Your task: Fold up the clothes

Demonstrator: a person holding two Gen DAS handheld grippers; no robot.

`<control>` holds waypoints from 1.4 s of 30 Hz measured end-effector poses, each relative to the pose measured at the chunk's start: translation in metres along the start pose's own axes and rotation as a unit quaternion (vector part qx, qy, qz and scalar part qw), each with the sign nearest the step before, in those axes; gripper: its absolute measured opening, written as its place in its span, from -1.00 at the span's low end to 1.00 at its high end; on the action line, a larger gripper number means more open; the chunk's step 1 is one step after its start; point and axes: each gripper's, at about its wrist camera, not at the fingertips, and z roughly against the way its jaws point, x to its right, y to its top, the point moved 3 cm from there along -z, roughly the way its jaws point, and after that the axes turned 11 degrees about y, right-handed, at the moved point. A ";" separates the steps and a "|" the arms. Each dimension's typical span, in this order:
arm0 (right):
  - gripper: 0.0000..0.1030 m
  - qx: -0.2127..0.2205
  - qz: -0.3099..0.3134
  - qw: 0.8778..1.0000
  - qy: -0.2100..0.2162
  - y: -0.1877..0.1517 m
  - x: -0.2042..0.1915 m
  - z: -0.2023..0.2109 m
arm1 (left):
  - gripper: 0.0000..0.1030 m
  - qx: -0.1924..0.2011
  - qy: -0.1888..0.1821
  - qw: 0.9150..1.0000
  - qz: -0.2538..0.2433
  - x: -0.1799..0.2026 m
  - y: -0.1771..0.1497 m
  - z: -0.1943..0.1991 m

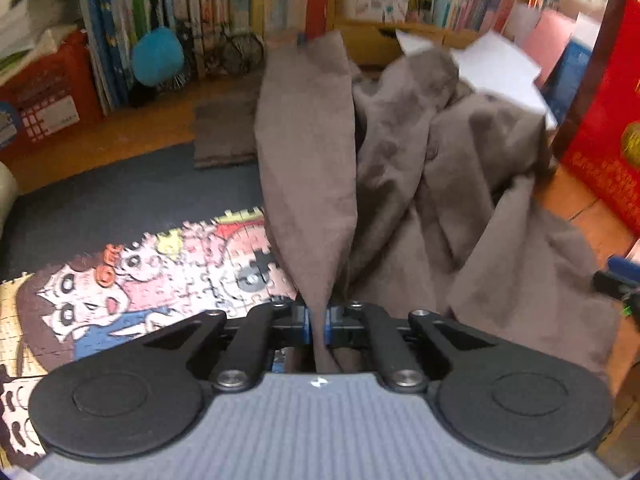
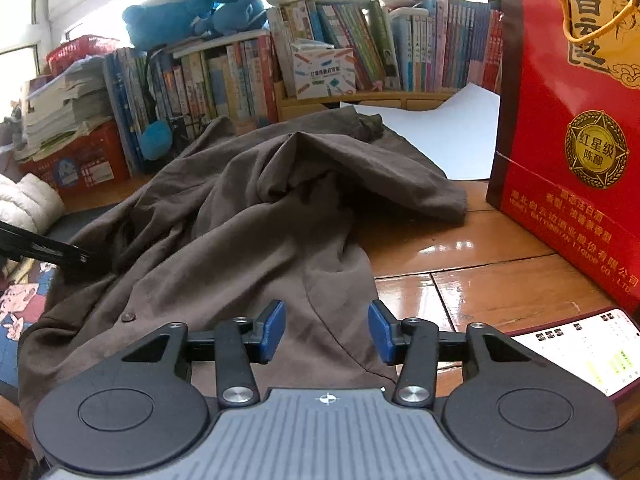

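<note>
A brown button-up garment (image 2: 248, 216) lies crumpled on the wooden table (image 2: 492, 280). In the left wrist view my left gripper (image 1: 318, 316) is shut on a fold of that garment (image 1: 420, 200), and a strip of cloth stands up from the closed jaws. In the right wrist view my right gripper (image 2: 327, 330) hovers over the garment's near edge. Its blue pads (image 2: 274, 332) stand apart with cloth lying under the gap, not pinched. A small button (image 2: 128, 316) shows to the left of the pads.
A tall red gift bag (image 2: 568, 120) stands at the right, with a lit phone (image 2: 580, 352) beside it. White paper (image 2: 452, 132) lies behind the garment. A jigsaw puzzle (image 1: 140, 280) on a dark mat lies to the left. A folded brown cloth (image 1: 224, 136) and bookshelves (image 2: 240, 68) are behind.
</note>
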 end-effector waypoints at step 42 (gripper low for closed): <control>-0.93 -0.112 0.023 0.993 -0.033 0.073 0.046 -0.125 | -1.00 0.007 0.118 0.984 -0.136 0.032 0.077 -0.108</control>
